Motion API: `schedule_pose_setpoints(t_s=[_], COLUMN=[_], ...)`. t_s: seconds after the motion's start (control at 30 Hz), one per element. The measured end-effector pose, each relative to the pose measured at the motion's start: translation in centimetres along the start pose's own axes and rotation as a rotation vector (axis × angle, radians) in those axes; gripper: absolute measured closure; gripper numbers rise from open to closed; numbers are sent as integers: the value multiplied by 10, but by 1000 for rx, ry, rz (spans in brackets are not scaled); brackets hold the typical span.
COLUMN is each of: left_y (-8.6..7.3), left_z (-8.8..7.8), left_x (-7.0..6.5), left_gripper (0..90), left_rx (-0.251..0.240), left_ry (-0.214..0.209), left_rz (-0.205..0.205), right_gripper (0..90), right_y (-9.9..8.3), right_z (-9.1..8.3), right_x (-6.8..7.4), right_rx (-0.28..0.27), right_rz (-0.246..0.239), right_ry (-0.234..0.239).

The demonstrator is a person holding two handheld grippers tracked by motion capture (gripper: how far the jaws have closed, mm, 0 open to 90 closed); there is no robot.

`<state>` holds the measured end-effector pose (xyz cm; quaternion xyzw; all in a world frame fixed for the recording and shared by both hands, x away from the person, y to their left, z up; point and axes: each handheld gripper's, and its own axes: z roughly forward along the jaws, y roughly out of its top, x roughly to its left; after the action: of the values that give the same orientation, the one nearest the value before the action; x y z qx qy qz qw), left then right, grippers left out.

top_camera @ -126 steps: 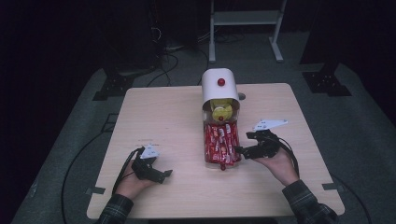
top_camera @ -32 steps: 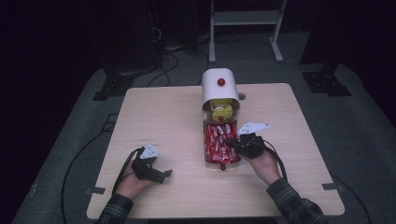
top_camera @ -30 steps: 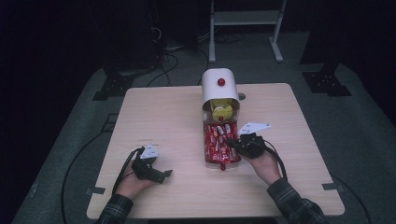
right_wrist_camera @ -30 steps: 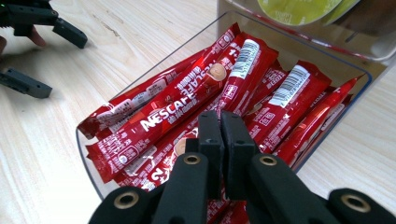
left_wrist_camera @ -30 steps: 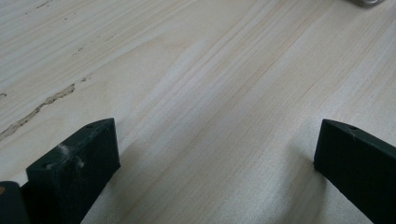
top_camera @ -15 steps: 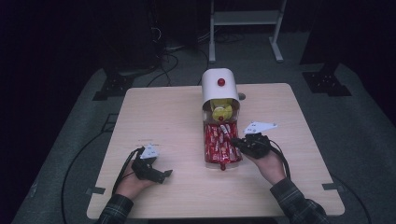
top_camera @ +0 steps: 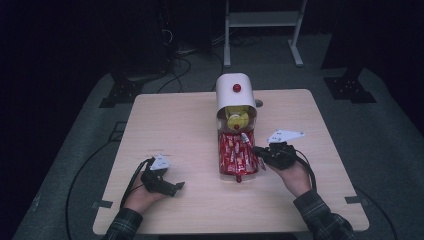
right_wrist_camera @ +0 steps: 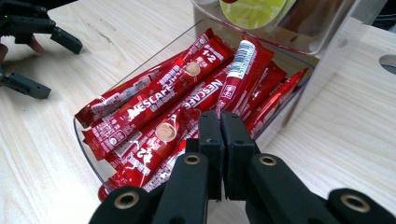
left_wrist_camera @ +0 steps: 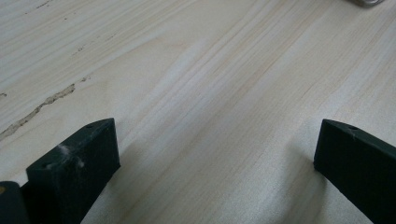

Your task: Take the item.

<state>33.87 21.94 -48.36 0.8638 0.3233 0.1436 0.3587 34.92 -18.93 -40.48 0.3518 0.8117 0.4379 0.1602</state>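
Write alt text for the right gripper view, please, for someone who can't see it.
The right gripper's two black jaws, pressed together, hang over the rim of a clear tray full of red Nescafe coffee sticks; whether they pinch a stick cannot be told. Behind is a clear dispenser on a pale wooden table, and the left gripper at the top left.

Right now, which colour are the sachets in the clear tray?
The sachets are red with white lettering, clearest in the right gripper view.
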Motion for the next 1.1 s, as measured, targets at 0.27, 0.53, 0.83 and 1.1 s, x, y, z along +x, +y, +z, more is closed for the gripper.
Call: schedule_pose_setpoints(t_s=[0.27, 0.53, 0.83, 1.1], left_y=[0, 0, 0, 0], left_z=[0, 0, 0, 0], left_x=[0, 0, 0, 0], left_gripper=[0, 0, 0, 0], left_rx=[0, 0, 0, 0], left_ry=[0, 0, 0, 0], left_rz=[0, 0, 0, 0], right_gripper=[872, 872, 873, 872], right_y=[-2, -4, -6, -10], right_z=[-5, -10, -15, -23], right_x=[-5, -10, -14, -21], right_rx=[-3, -6, -12, -20], right_rz=[6, 13, 26, 42], right_ry=[-10, -20, -30, -51])
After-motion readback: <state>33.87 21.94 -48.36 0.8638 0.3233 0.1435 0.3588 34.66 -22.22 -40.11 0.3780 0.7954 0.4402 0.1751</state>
